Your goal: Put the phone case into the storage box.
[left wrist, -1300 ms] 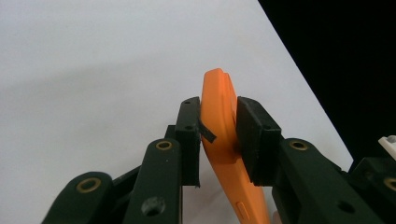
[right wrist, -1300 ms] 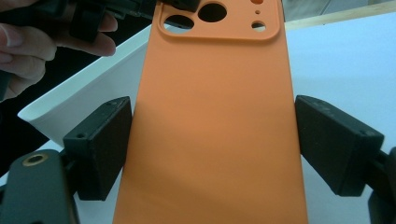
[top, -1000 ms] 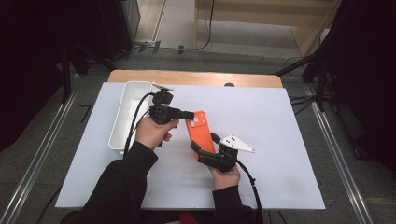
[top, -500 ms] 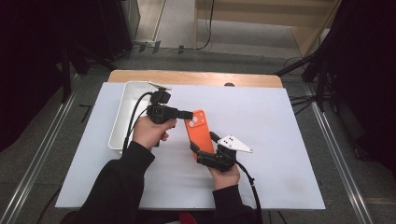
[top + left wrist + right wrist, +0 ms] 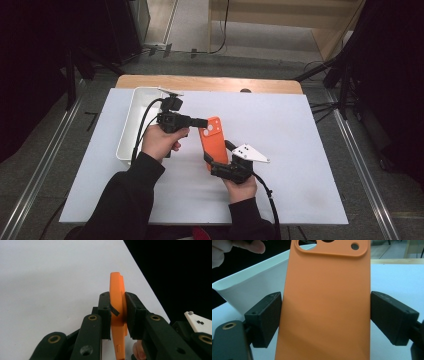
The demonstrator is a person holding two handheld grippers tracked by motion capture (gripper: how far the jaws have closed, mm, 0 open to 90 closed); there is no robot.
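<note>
An orange phone case [image 5: 212,142] with camera cut-outs is held above the white table cover between both grippers. My left gripper [image 5: 202,122] comes in from the left and is shut on the case's far end; in the left gripper view its pads [image 5: 105,307] press on the two faces of the thin orange case [image 5: 117,290]. My right gripper [image 5: 215,165] grips the near end across its width. In the right gripper view the case's back [image 5: 327,302] stands between the two black pads [image 5: 265,317], which meet its side edges.
A white rectangular tray [image 5: 131,125] stands at the left, just behind my left hand, and its wall [image 5: 249,290] shows in the right gripper view. The white cover [image 5: 300,135] lies over a wooden table [image 5: 210,82]. Dark floor and stands surround it.
</note>
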